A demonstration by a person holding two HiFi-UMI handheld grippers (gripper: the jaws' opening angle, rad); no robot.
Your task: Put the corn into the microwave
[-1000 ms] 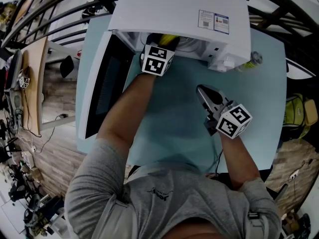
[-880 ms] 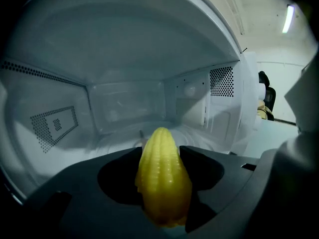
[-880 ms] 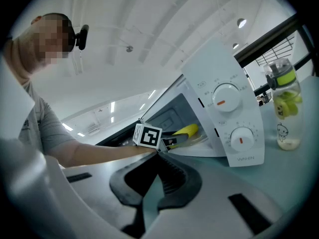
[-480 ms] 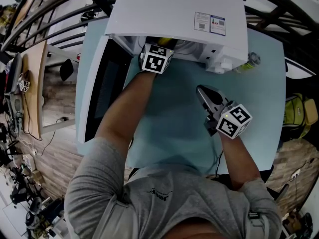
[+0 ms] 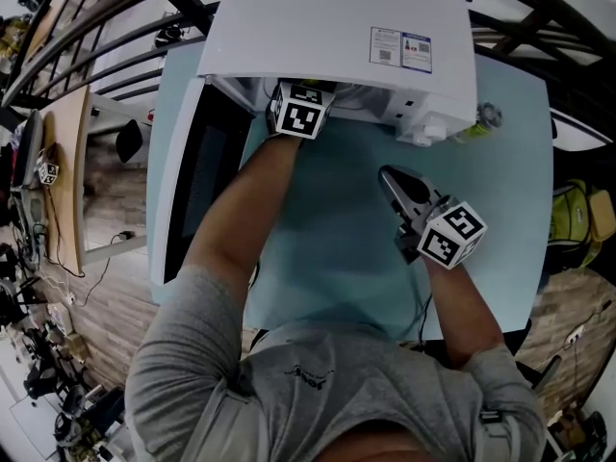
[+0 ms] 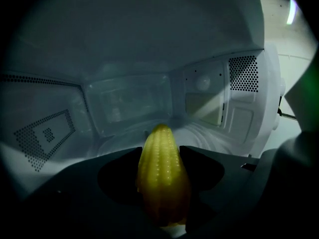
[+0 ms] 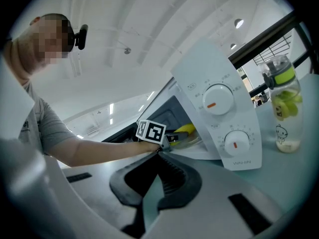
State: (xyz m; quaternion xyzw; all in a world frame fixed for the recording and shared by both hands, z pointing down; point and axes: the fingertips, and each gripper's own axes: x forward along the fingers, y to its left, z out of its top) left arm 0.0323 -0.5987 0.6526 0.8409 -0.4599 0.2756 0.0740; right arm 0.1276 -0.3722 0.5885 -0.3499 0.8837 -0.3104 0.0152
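Clamping corn (image 6: 163, 178) inside the microwave (image 6: 209, 91), left tongs (image 6: 160, 152); right tongs (image 7: 158, 159) closed.

corn (image 6: 162, 178) in microwave (image 5: 327, 27) mouth, bottle (image 7: 283, 108) right of microwave

Microwave (image 7: 215, 119) panel, under lower dial (image 7: 234, 142): brand, apparently "WAHIN". Top sticker (image 5: 401, 49) illegible.

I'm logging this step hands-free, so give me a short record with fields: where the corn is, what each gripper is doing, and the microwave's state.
corn: yellow cob, gripped, tip pointing into the cavity
left gripper: shut on the corn, inside the microwave
right gripper: jaws together, empty, over the table
microwave: white, door swung open
bottle: on the table beside the control panel
stage: corn not yet released
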